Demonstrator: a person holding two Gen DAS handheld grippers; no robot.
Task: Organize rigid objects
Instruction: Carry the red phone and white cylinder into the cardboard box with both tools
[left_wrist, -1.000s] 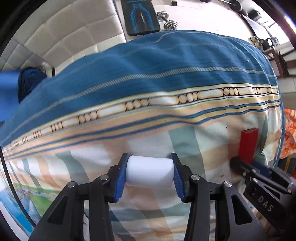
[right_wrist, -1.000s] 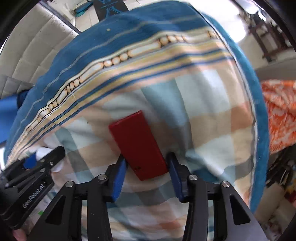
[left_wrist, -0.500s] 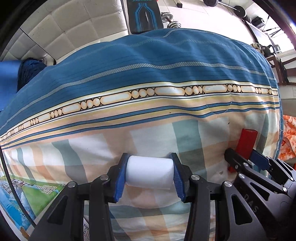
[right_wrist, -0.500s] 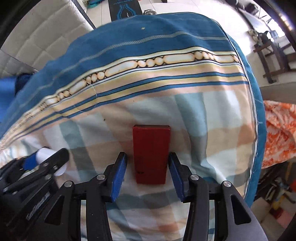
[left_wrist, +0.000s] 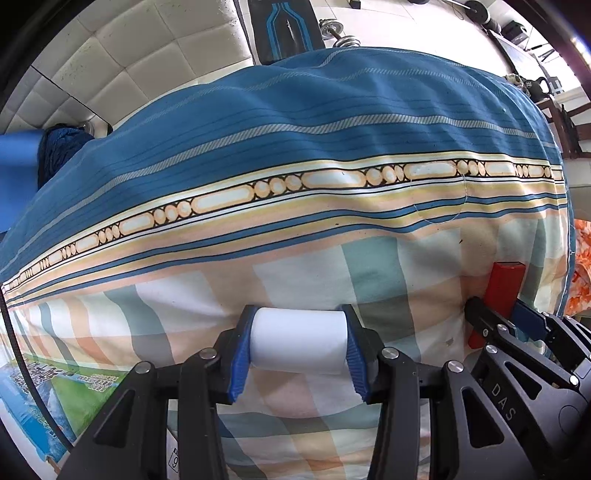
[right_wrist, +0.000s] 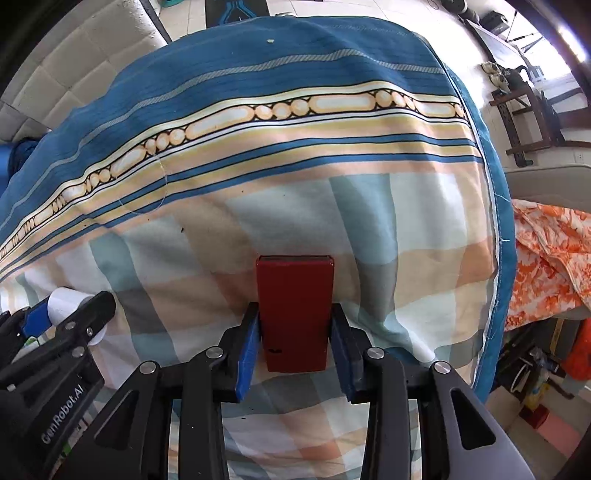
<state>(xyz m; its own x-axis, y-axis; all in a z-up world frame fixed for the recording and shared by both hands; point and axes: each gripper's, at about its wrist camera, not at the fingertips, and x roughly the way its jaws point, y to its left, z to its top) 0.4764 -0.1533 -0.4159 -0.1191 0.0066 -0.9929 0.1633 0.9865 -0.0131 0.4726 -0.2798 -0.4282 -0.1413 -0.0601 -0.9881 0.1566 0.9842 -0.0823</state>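
A white cylinder (left_wrist: 299, 343) lies crosswise between the blue pads of my left gripper (left_wrist: 299, 325), which is shut on it just above the checked part of the bedspread (left_wrist: 295, 147). To its right, a flat red box (right_wrist: 295, 288) stands on end between the pads of my right gripper (right_wrist: 295, 314). That gripper's jaws are closing, and both pads touch the box's sides. From the left wrist, the red box (left_wrist: 504, 284) and the right gripper (left_wrist: 502, 314) show at the right edge. From the right wrist, the white cylinder (right_wrist: 64, 301) shows at the left edge.
The bedspread's blue striped band lies farther back, with a padded headboard (left_wrist: 129, 55) beyond it. An orange patterned cloth (right_wrist: 546, 251) lies past the bed's right edge. Dumbbells (left_wrist: 340, 33) and a dark mat lie on the floor. A printed sheet (left_wrist: 55, 384) shows at lower left.
The right gripper turned to line up with the red box and moved over it, and its pads have come in against the box's sides. The left gripper keeps hold of the white cylinder.
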